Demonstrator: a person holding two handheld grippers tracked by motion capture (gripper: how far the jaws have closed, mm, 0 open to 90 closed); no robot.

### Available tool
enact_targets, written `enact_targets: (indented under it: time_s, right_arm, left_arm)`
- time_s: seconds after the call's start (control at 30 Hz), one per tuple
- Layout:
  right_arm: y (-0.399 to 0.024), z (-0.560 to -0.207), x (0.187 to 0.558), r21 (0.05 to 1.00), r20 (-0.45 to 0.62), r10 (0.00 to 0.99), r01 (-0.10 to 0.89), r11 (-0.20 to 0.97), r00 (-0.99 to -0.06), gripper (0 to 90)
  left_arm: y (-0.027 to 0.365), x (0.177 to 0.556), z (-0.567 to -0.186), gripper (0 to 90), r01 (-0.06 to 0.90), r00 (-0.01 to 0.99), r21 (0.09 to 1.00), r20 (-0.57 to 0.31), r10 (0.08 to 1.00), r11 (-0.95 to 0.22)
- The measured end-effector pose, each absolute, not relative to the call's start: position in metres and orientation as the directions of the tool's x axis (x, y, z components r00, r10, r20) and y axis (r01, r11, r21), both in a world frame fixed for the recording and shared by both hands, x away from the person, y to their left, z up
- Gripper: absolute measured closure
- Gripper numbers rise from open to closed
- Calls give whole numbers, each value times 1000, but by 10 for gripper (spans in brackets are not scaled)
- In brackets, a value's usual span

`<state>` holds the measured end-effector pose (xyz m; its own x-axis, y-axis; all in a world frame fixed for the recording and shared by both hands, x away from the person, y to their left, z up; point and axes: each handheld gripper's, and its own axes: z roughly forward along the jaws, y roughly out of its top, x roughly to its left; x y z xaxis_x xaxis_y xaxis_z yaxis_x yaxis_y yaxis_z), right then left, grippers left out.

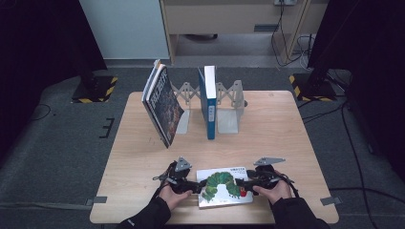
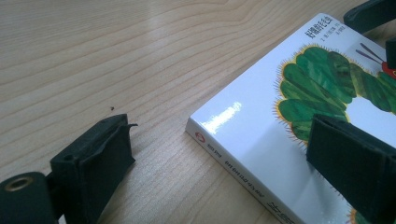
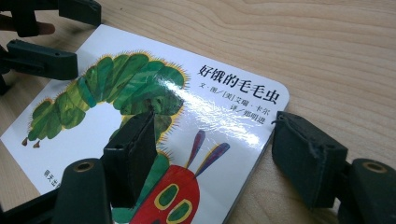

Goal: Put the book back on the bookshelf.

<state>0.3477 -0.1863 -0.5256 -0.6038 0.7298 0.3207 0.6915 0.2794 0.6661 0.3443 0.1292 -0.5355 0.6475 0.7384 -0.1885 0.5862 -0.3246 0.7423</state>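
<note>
High view, lower centre of frame: two forearms in dark sleeves come in from the bottom edge, each hand gripping a black claw tool. Left claw (image 1: pixel 197 185) and right claw (image 1: pixel 241 182) point inward at each other, level with the pale wooden desk (image 1: pixel 143 157). Between them lies a flat white board book with a green caterpillar on its cover (image 1: pixel 224 186), face up near the desk's front edge.

Left claw (image 2: pixel 219 163) in its own view: jaws stand wide, one over bare wood at lower left, the other over the book's (image 2: pixel 252 140) cover at right; the spine corner sits between them, pads not pressing.

Right claw (image 3: pixel 215 158) in its own view: jaws part-way open, straddling the book's (image 3: pixel 140 93) rounded corner, one over the red caterpillar head, the other just off the edge on the desk. Contact cannot be told.

Upper centre of high view: a grey metal expanding book rack (image 1: pixel 229 102). A blue upright hardback (image 1: pixel 208 100) stands in it. A dark-covered large book (image 1: pixel 163 105) leans tilted at its left. Both are well apart from the hands, nothing blocking between.
</note>
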Motion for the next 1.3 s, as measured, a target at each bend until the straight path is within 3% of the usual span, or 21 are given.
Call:
enact_targets:
  time_s: [0.37,0.47,0.53,0.67,1.3]
  right_arm:
    - [-187,-525,349,664,336,726,697,269,-601,306]
    - [-188,-525,348,665,336,726,697,269,-601,307]
    - [-188,-525,348,665,334,726,696,271,-602,306]
    - [-188,-525,348,665,338,725,698,267,-600,306]
    - [-189,-526,356,665,366,732,712,227,-575,296]
  left_arm:
    - [137,326,-525,190,645,635,683,-227,738,-344]
    - [137,323,-523,245,646,638,679,-231,734,-348]
    - [138,323,-523,327,658,639,673,-262,723,-337]
    - [134,324,-525,377,659,647,678,-291,705,-325]
    - [121,330,-527,336,641,646,697,-266,715,-320]
